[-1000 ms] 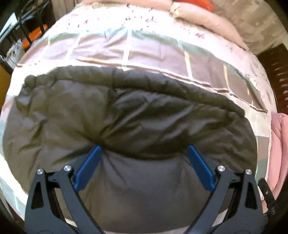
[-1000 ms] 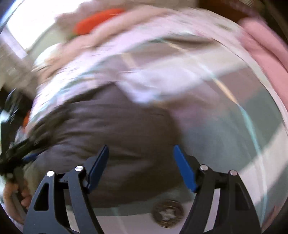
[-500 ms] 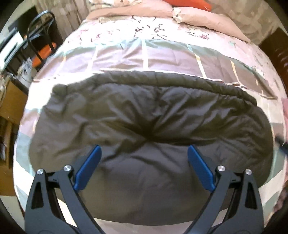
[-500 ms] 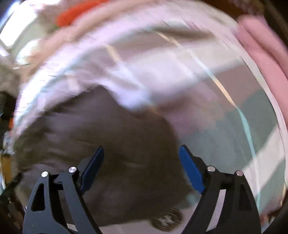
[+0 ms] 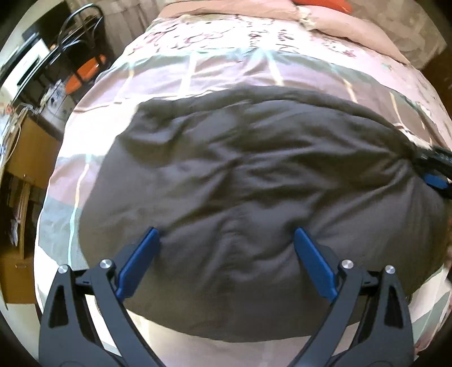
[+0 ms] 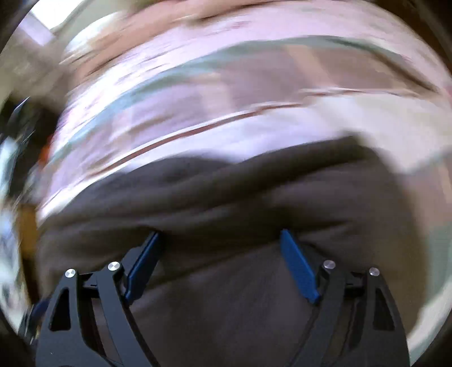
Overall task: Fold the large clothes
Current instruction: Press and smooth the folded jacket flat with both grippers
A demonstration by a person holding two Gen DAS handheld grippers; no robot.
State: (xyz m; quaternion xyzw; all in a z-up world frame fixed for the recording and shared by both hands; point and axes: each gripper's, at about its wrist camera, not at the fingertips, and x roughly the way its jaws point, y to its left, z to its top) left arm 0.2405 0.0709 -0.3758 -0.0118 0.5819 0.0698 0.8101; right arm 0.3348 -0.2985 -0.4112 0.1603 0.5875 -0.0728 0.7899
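A large dark grey puffy garment [image 5: 248, 192] lies folded in a broad mound on the bed. My left gripper [image 5: 226, 240] hangs open over its near edge, holding nothing. My right gripper [image 6: 220, 240] is open over the same garment [image 6: 226, 203] near its far edge; this view is blurred by motion. The right gripper also shows in the left wrist view [image 5: 432, 169] at the garment's right end, where its fingers are too small to read.
The bed has a pink, grey and green checked cover [image 5: 197, 70] with pink pillows [image 5: 353, 25] at its head. A wooden cabinet [image 5: 22, 158] and a black chair with an orange seat [image 5: 84, 70] stand to the left of the bed.
My left gripper has pulled back and turned right, so more of the garment and bed shows. My right gripper has swung over the garment's right end, still open.
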